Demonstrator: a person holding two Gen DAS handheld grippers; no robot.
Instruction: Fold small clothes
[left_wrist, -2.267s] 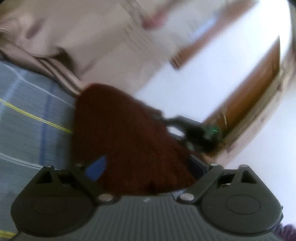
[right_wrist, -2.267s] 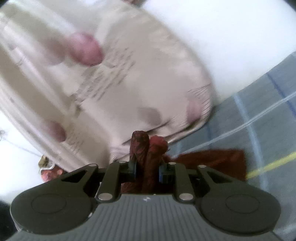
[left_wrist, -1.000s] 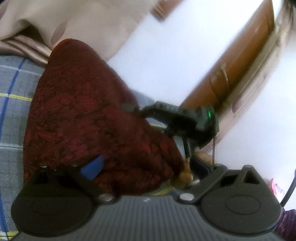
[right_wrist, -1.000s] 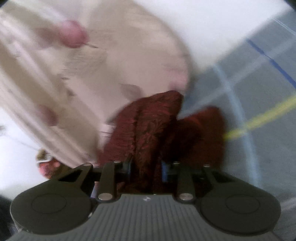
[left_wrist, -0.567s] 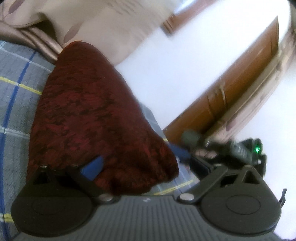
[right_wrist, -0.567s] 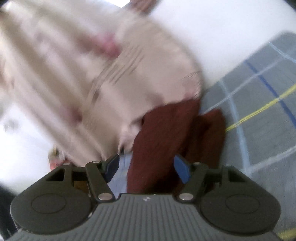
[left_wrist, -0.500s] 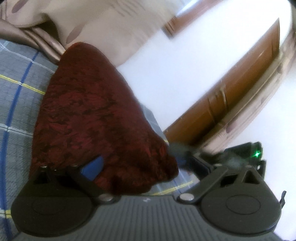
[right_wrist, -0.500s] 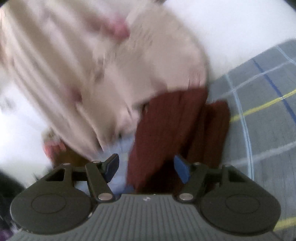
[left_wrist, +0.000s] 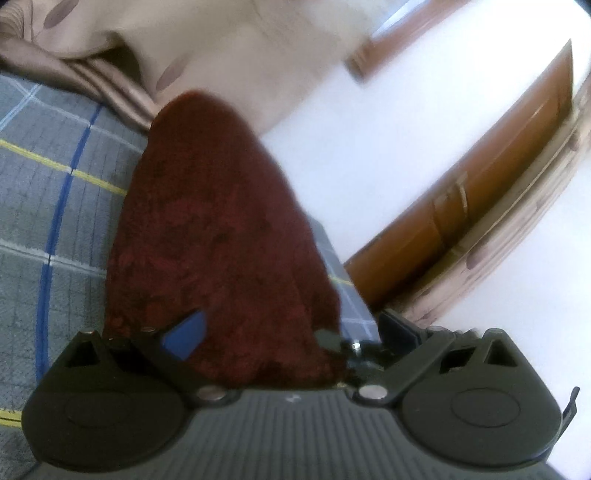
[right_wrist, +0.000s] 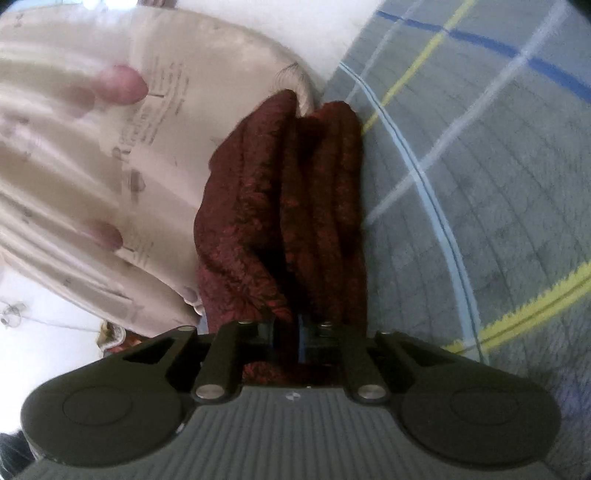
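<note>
A dark red patterned garment (left_wrist: 218, 236) lies on the grey plaid bedspread (left_wrist: 55, 206). In the left wrist view it drapes between the wide-apart fingers of my left gripper (left_wrist: 291, 332), which is open with the cloth over its blue left pad (left_wrist: 184, 332). In the right wrist view the garment (right_wrist: 295, 206) is bunched in long folds and my right gripper (right_wrist: 301, 332) is shut on its near end. A bit of the right gripper (left_wrist: 332, 339) shows at the garment's lower right edge in the left wrist view.
A beige leaf-print pillow or quilt (left_wrist: 155, 44) lies against the garment's far end, also in the right wrist view (right_wrist: 92, 155). A white wall and a brown wooden door frame (left_wrist: 480, 206) are on the right. The bedspread (right_wrist: 480, 184) extends to the right.
My right gripper, open half a second ago, has shut on the bunched end of the garment. The left gripper stays open under the cloth; the garment has shifted a little right.
</note>
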